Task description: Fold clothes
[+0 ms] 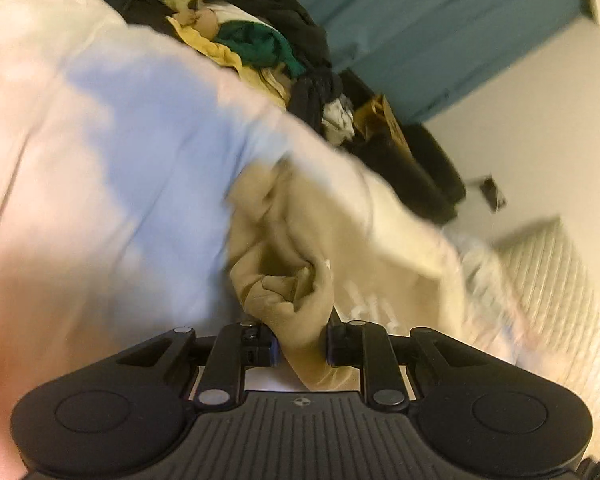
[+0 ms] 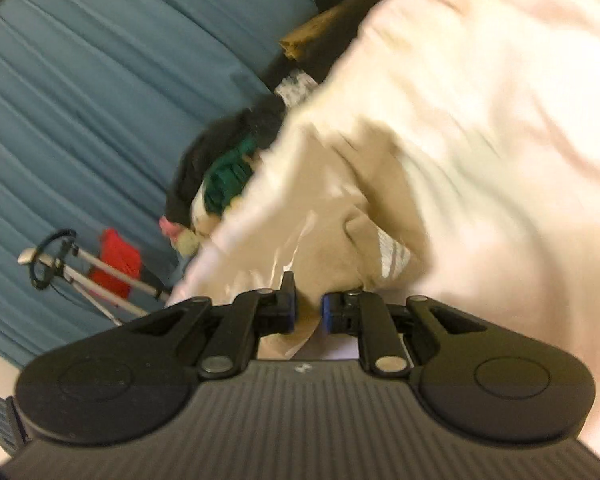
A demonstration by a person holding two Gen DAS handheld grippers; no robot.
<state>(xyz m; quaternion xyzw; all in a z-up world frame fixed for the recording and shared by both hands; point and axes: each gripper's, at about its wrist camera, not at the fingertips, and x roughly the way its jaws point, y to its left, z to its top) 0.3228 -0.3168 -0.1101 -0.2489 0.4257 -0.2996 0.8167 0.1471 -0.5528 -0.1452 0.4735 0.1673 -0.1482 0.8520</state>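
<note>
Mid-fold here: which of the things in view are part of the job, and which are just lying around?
In the job:
- beige garment, gripped by both claws
- left claw
- right claw

Lying about:
- clothes pile
- teal curtain
- red bag
- metal stand
- brown paper bag

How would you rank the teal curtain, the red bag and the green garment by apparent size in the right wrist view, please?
1. Teal curtain, by far the largest.
2. Green garment and red bag: similar, partly hidden, too close to rank.
</note>
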